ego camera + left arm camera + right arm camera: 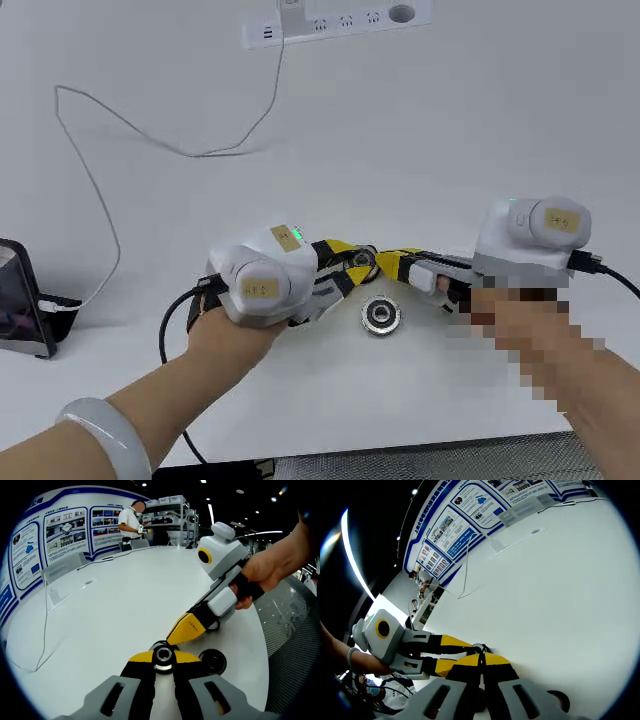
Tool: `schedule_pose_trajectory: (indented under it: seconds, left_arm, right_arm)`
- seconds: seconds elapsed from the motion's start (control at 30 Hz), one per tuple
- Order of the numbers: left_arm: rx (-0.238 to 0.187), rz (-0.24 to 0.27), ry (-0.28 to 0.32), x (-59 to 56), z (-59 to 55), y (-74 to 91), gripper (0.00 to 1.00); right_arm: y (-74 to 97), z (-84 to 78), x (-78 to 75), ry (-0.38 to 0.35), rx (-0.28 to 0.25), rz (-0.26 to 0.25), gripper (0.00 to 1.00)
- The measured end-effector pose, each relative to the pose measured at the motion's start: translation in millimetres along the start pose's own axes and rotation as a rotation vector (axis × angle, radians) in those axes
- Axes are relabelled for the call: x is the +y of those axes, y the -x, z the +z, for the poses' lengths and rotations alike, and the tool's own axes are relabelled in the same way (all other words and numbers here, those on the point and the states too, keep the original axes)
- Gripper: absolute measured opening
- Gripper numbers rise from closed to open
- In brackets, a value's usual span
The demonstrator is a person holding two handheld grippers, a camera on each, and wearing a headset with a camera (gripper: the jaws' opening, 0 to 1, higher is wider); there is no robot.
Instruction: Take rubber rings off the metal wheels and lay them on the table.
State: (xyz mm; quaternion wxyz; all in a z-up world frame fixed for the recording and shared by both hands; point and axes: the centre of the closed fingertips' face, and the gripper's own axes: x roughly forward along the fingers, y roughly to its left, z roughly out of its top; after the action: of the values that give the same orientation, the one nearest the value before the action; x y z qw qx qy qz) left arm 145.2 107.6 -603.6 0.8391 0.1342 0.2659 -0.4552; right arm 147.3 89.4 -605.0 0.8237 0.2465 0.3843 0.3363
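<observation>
Head view, held wheel: a metal wheel (361, 262) is seen raised just above the white table (420, 130), between the tips of both grippers, at mid-table near the front.
Left gripper (163, 666): clenched on that wheel, with a yellow tip on each side of the bright hub. It is carried by the left hand (235, 335).
Right gripper (480, 662): jaws are drawn together, their tips set against the rim of the held wheel. Whether a rubber ring is pinched between them cannot be told.
Second wheel (381, 315): lying flat on the table, just in front of the held wheel and apart from both grippers. A dark band is noted round its bright hub.
Surface: plain, white, matt and level.
Far edge: a white power strip (340, 22) is laid along it. A thin cable (120, 130) is run from it in loops across the left half.
Left edge: a dark device (20, 300) is stood there, with the cable plugged in, well apart from the wheels.
Near edge: a grey mesh surface (430, 465) is seen just below the table's front.
Room: in the left gripper view, wall posters (65, 530) with blue borders, shelving (172, 515) and a standing person (131, 522) are noted beyond the table.
Open room: bare table is recorded behind the grippers and to their right. The left side is crossed by the cable.
</observation>
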Motion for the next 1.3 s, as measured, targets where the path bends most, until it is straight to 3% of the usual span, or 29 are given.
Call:
schedule_pose_trajectory:
  seconds: [0.63,0.97,1.03,1.3]
  left_arm:
    - [-0.003,-0.002,0.003,-0.2,-0.2,0.4,0.13]
    - [-0.002,-0.002,0.002,-0.3,0.0,0.6,0.13]
    - [-0.002,-0.001,0.002,0.0,-0.4,0.5,0.13]
    - [-0.005,-0.006,0.005,-0.6,1.1,0.6,0.13]
  right_arm:
    - [-0.8,-1.4,10.3,-0.055,-0.002,0.034,0.02]
    - [-0.5,-1.8,25.7,-0.089,-0.011,0.082,0.02]
    - [1.6,3.3,34.5,-0.122,-0.037,0.119,0.02]
    - [2.4,4.5,24.1,-0.111,-0.039,0.076,0.02]
